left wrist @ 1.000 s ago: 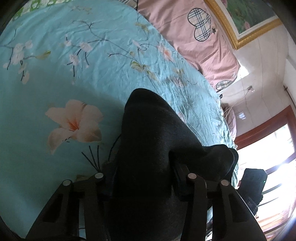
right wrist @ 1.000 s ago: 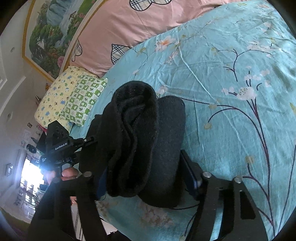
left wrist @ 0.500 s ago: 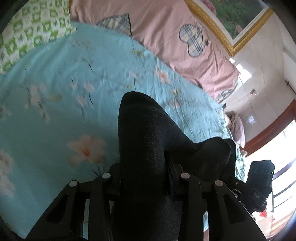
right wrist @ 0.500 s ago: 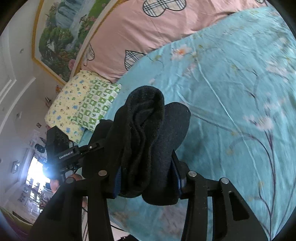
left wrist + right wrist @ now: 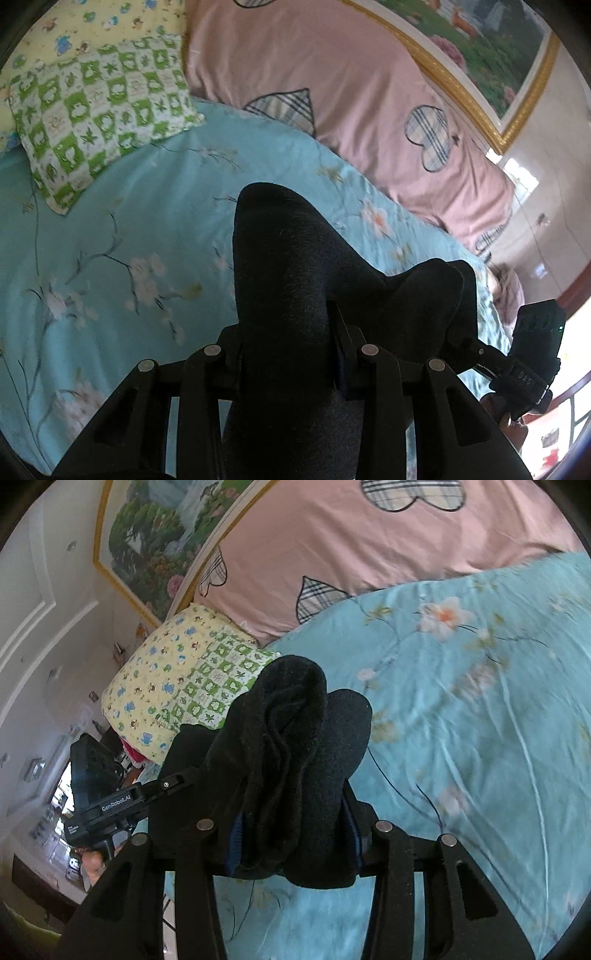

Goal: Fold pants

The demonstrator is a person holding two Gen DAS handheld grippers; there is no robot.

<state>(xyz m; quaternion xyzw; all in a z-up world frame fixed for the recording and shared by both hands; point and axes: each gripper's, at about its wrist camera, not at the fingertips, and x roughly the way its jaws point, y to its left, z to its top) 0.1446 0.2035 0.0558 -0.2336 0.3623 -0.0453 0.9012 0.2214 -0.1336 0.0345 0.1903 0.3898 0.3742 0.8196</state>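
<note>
Both grippers, left (image 5: 286, 354) and right (image 5: 291, 834), are clamped on the black pants (image 5: 280, 280), held bunched above the bed (image 5: 110, 229) (not lying flat), so keep both ends level and taut before lowering.

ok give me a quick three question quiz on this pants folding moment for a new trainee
1. True or false: the left gripper is shut on the black pants.
2. Which lies nearest the green checked pillow? A) the yellow pillow B) a wooden chair C) a laundry basket
3. Fill in: the right gripper is clamped on a bunched ____ of the pants above the blue floral bedsheet.

Key
1. True: dark fabric fills the gap between its fingers.
2. A: the two pillows touch, beside the pink quilt.
3. Fold: several layers of cloth stick up past its fingers.
</note>
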